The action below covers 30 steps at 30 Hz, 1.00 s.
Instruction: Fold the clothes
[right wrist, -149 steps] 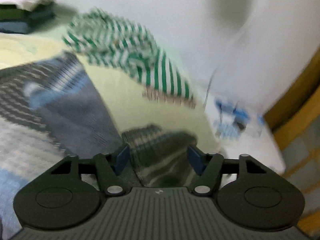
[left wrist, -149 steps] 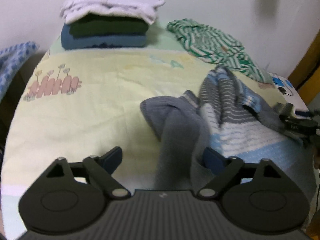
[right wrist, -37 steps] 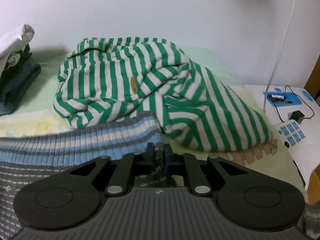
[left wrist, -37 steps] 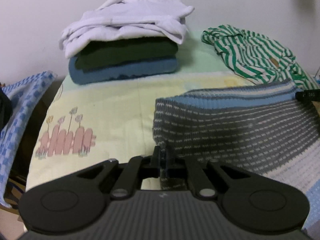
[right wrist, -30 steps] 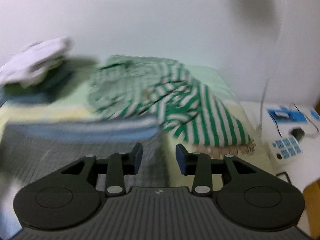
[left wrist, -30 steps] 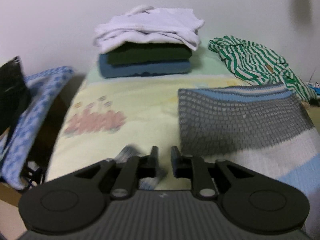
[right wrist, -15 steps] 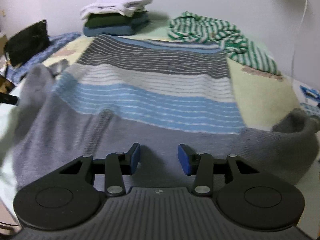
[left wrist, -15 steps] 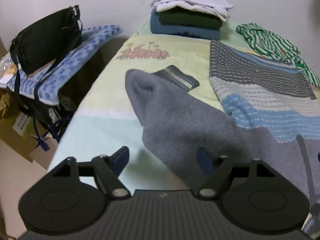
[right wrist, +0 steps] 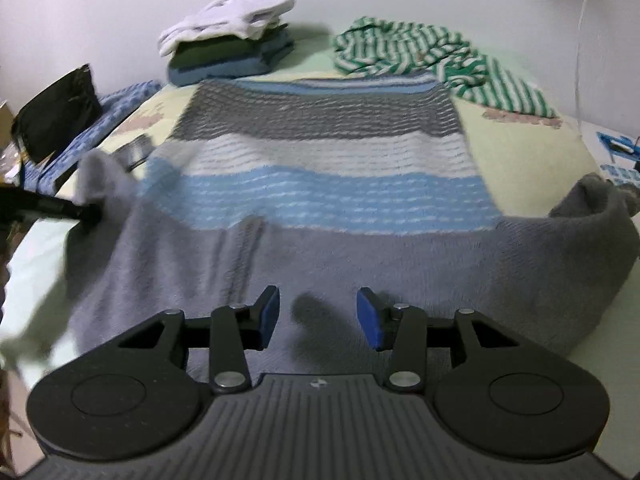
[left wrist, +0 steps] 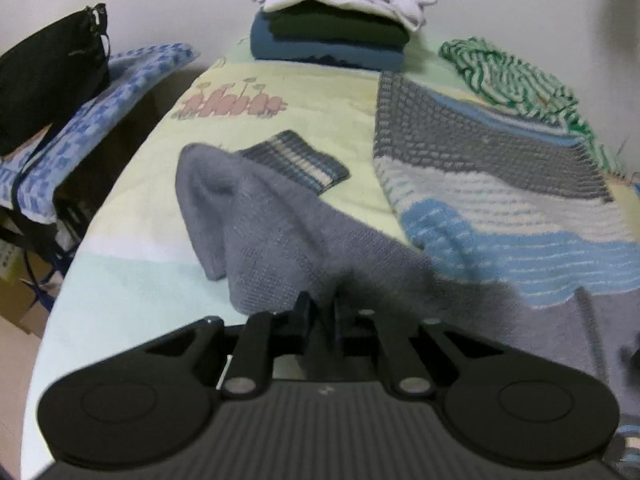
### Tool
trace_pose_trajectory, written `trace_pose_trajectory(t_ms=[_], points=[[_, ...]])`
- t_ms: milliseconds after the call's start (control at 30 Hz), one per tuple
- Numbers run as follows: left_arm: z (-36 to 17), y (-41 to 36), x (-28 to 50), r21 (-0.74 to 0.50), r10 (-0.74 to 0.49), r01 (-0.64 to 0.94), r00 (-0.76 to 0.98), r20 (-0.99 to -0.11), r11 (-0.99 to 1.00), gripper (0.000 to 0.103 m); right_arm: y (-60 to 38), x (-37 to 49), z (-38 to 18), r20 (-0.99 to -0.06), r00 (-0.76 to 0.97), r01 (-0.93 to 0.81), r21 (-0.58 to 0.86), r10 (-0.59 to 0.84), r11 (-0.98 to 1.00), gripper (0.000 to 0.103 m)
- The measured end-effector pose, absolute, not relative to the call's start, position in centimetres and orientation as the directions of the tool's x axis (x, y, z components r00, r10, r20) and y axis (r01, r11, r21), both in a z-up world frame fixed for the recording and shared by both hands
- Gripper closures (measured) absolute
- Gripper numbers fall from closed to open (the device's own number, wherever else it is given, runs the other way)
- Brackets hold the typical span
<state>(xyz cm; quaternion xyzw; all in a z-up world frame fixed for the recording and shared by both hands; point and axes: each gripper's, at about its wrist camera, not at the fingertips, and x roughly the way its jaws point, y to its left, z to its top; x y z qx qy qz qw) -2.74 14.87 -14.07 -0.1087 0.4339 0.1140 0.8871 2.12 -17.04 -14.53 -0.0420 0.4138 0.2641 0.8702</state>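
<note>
A grey, white and blue striped sweater (right wrist: 320,168) lies spread flat on the bed, hem toward the wall, grey shoulders nearest me. My left gripper (left wrist: 322,312) is shut on the grey cloth of the sweater's left sleeve (left wrist: 256,216) near the shoulder; the sleeve's striped cuff (left wrist: 296,160) lies folded beyond it. In the right wrist view the left gripper (right wrist: 86,212) shows at the left edge, lifting the sleeve. My right gripper (right wrist: 318,316) is open and empty just above the grey shoulder area. The right sleeve (right wrist: 600,216) is bunched at the bed's right edge.
A stack of folded clothes (left wrist: 332,28) with a white top sits at the far end by the wall. A green striped shirt (right wrist: 432,60) lies crumpled far right. A black bag (left wrist: 48,76) rests on a blue checked cloth (left wrist: 100,100) left of the bed.
My left gripper has closed on the grey sleeve near the shoulder, having been open above it half a second ago. My right gripper stays open over the shoulder area.
</note>
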Motion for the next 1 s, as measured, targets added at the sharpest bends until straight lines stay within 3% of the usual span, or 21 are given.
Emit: trace_pose_trajectory(t_ms=[100,200,300,367,467,600,700,733,867,967,1000], points=[[-12.0,16.0,-4.3,-0.098,0.11,-0.283,0.634,-0.765,0.954,0.097,-15.8,0.2,-13.6,-0.734,0.506,-0.555,0.125,0.453,0.823,0.056],[-9.9,17.2,-5.9,-0.103,0.108,-0.269,0.667,-0.737,0.958,0.097,-14.2,-1.9,-13.1,-0.732,0.451,-0.642,0.131,0.511,0.755,0.041],[-8.3,18.5,-7.8,-0.112,0.093,-0.251,0.682,-0.726,0.962,0.096,-12.5,-4.0,-12.8,-0.734,0.38,-0.722,0.145,0.563,0.676,0.039],[-7.5,19.6,-9.1,-0.059,0.161,-0.286,0.684,-0.711,0.957,0.103,-11.4,-5.1,-12.9,-0.741,0.344,-0.753,0.149,0.576,0.641,0.039],[-6.8,21.6,-11.0,0.015,0.265,-0.353,0.674,-0.69,0.936,0.103,-9.8,-6.4,-13.3,-0.756,0.305,-0.786,0.143,0.579,0.602,0.039],[-8.2,25.1,-11.8,-0.106,0.159,-0.36,0.632,-0.759,0.927,0.103,-7.8,-7.2,-14.7,-0.789,0.343,-0.798,0.041,0.51,0.601,0.039],[-9.7,23.7,-11.9,-0.152,0.08,-0.309,0.625,-0.777,0.939,0.102,-7.2,-7.2,-15.5,-0.807,0.37,-0.794,-0.018,0.46,0.607,0.04],[-10.3,22.8,-11.9,-0.165,0.053,-0.289,0.62,-0.782,0.943,0.098,-7.3,-7.4,-15.7,-0.807,0.388,-0.79,-0.042,0.446,0.611,0.041],[-12.4,18.9,-12.0,-0.222,-0.064,-0.192,0.602,-0.796,0.956,0.052,-7.5,-7.4,-15.8,-0.805,0.403,-0.783,-0.057,0.435,0.619,0.042],[-13.1,16.3,-11.4,-0.173,-0.064,-0.126,0.601,-0.797,0.977,0.032,-7.5,-7.5,-15.8,-0.8,0.421,-0.765,-0.061,0.427,0.641,0.051],[-13.1,15.9,-11.2,-0.157,-0.055,-0.118,0.601,-0.797,0.981,0.03,-7.5,-7.5,-15.8,-0.799,0.427,-0.758,-0.06,0.425,0.65,0.056]])
